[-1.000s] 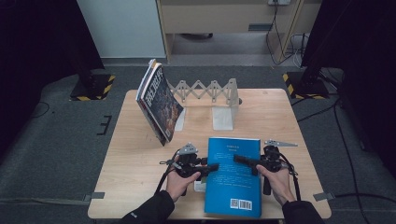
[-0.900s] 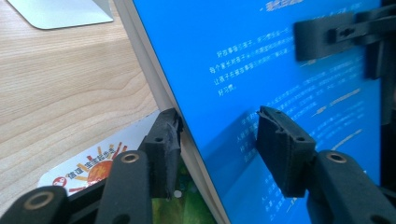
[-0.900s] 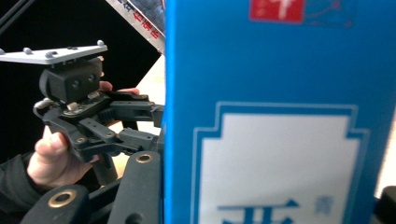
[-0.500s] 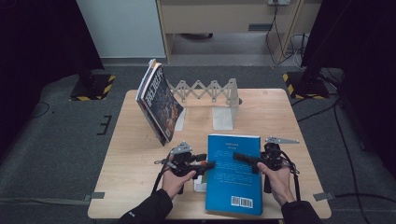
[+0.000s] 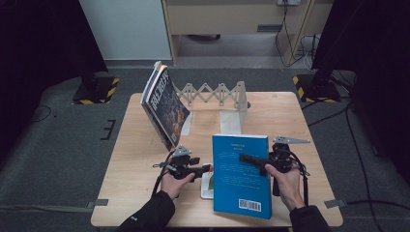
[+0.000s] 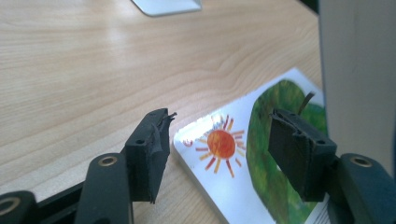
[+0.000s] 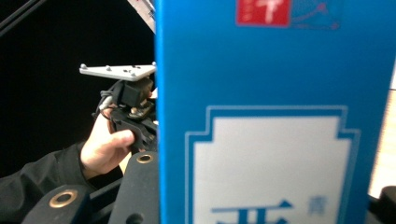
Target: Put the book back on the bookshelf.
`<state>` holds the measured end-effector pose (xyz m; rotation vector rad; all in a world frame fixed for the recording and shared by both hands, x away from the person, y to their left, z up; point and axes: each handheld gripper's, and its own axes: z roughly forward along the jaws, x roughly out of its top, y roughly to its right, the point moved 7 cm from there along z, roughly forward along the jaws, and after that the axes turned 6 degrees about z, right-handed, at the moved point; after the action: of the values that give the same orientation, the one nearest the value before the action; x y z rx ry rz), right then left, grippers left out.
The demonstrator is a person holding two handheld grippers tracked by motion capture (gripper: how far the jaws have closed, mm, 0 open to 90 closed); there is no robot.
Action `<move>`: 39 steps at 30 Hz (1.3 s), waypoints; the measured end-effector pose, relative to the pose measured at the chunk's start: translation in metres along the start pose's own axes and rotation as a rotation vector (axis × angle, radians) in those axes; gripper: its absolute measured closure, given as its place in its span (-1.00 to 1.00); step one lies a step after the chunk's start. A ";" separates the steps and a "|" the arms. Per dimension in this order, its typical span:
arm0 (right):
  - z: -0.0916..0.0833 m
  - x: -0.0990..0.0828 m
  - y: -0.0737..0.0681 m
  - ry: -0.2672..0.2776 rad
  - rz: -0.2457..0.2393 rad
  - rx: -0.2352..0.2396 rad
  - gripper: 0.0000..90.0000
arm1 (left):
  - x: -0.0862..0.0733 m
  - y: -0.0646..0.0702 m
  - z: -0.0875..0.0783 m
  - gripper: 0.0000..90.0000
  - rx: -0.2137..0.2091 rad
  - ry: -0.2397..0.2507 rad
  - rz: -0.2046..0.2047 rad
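Note:
My right gripper (image 5: 249,158) is shut on a blue book (image 5: 241,176), gripping its right edge and holding it tilted up off the wooden table (image 5: 135,169). In the right gripper view the blue cover (image 7: 275,93) stands between the jaws. A thin white picture book (image 5: 208,182) with a sun and green shape (image 6: 243,196) lies flat beside the blue book's left edge. My left gripper (image 5: 205,169) hovers over it, and its jaws have just been opening. It (image 6: 219,144) is open, with the picture book below the gap and untouched.
Several magazines and books (image 5: 164,106) lean at the back left against a pale folding rack (image 5: 217,92). A white bookend (image 5: 232,121) stands in front of the rack. Table edges run close to both forearms, with dark floor around.
The left gripper drew away to the left from the blue book's edge and its jaws spread. The right gripper lifted the blue book a little, uncovering more of the picture book.

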<state>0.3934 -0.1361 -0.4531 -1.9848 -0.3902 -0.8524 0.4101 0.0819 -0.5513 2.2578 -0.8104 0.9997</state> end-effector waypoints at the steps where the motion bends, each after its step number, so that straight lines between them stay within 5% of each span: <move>1: 0.001 0.001 -0.001 0.002 -0.006 -0.003 0.37 | -0.002 0.001 0.003 -0.17 0.009 -0.021 0.018; 10: -0.003 0.021 -0.016 0.044 -0.030 0.016 0.37 | -0.016 0.001 0.018 -0.18 0.074 -0.120 0.108; 14: -0.008 0.033 -0.021 0.087 -0.040 0.018 0.37 | -0.017 0.000 0.019 -0.21 0.063 -0.109 0.095; 25: -0.014 0.067 -0.011 0.177 -0.067 -0.075 0.37 | -0.019 0.000 0.019 -0.24 0.060 -0.092 0.097; 39: 0.000 0.107 -0.002 0.279 -0.079 -0.133 0.37 | -0.020 -0.001 0.019 -0.30 0.069 -0.069 0.107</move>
<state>0.4684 -0.1421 -0.3771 -1.9446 -0.2564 -1.2147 0.4082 0.0757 -0.5779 2.3397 -0.9485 1.0177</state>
